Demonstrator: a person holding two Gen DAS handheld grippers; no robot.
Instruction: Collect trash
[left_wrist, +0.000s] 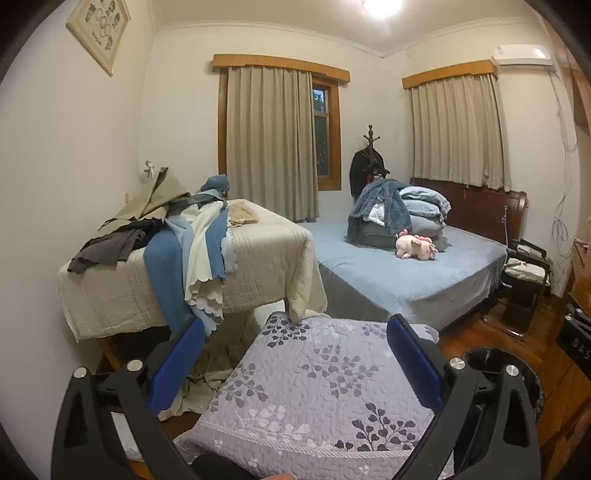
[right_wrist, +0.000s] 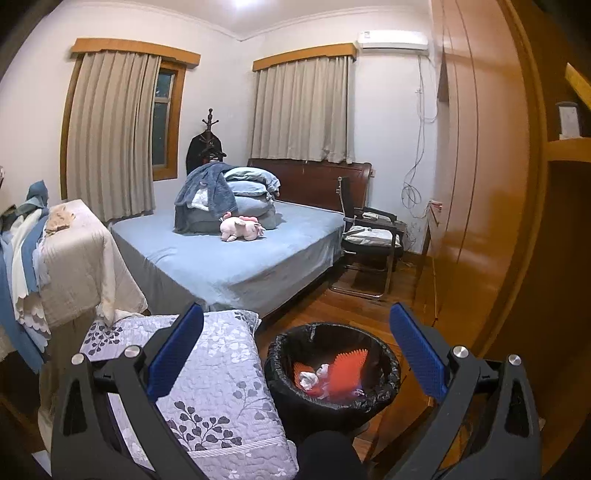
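A black-lined trash bin (right_wrist: 332, 373) stands on the wooden floor beside a lilac quilted cushion (right_wrist: 207, 376). Inside it lie crumpled white paper (right_wrist: 308, 378) and a red-orange piece (right_wrist: 345, 373). My right gripper (right_wrist: 295, 328) is open above the bin, nothing between its blue pads (right_wrist: 417, 350). My left gripper (left_wrist: 295, 339) is open too, held over the lilac cushion (left_wrist: 317, 391), and is empty. The bin's rim (left_wrist: 491, 356) shows at the lower right of the left wrist view.
A table under a beige cover (left_wrist: 258, 258) carries a heap of blue, grey and cream cloths (left_wrist: 184, 236). Beyond it is a blue bed (right_wrist: 236, 258) with folded bedding and a pink plush toy (right_wrist: 242, 229). A black chair (right_wrist: 373, 240) and a wooden wardrobe (right_wrist: 491, 184) stand right.
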